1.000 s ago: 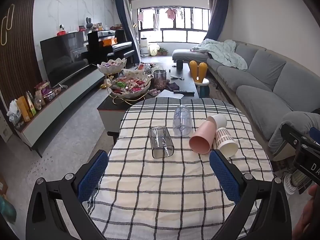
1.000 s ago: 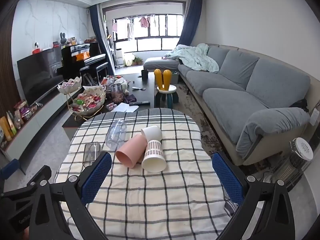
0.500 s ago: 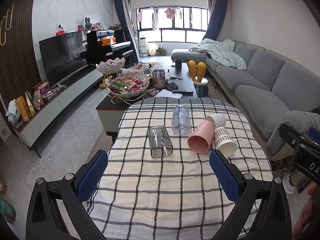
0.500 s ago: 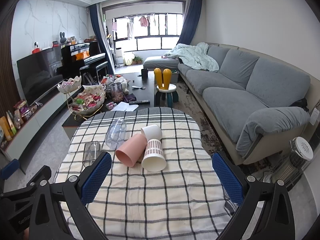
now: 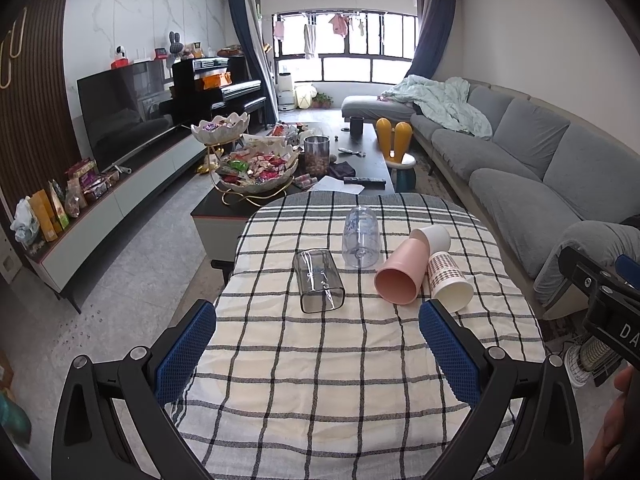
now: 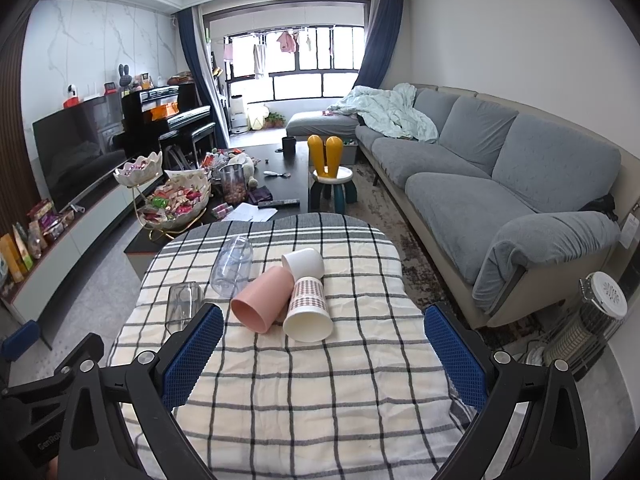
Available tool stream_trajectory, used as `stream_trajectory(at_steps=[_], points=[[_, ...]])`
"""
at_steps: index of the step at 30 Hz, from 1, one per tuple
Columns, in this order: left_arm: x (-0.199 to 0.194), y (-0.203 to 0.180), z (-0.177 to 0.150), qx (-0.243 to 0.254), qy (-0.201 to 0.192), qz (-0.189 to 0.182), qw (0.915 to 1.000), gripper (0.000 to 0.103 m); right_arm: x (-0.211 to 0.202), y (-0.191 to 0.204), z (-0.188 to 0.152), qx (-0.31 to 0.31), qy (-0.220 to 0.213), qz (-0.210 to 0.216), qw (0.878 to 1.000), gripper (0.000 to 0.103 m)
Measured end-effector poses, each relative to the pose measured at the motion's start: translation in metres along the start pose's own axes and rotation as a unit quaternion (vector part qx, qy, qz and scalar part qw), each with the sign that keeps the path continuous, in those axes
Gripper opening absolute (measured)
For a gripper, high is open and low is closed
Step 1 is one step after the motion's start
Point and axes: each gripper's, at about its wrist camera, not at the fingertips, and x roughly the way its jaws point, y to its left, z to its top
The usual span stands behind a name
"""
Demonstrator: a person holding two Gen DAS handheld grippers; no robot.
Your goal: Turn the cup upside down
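Cups are seen lying on their sides on the checked worktop (image 5: pixel 320 380): square glass (image 5: pixel 319 286), clear tumbler (image 5: pixel 361 237), pink cup (image 5: pixel 399 276), patterned cup (image 5: pixel 447 286). Left tongs (image 5: pixel 318 352) and right tongs (image 6: pixel 323 354) are held wide, empty. Rolling could be caused by a glancing touch.

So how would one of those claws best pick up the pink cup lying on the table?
Probably across its round wall near the open rim. The pink cup lies on its side, mouth toward the right gripper, with the patterned paper cup against its right, so coming from above looks easiest.
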Motion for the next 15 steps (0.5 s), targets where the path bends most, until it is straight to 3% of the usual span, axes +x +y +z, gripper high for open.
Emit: stream_trajectory(at_steps=[15], points=[[0.0004,-0.0001,-0.0001,0.000,0.000,0.000,1.0000,0.103,0.0010,-0.0012,0.0015,0.001,0.001,0.000,1.000,0.101]])
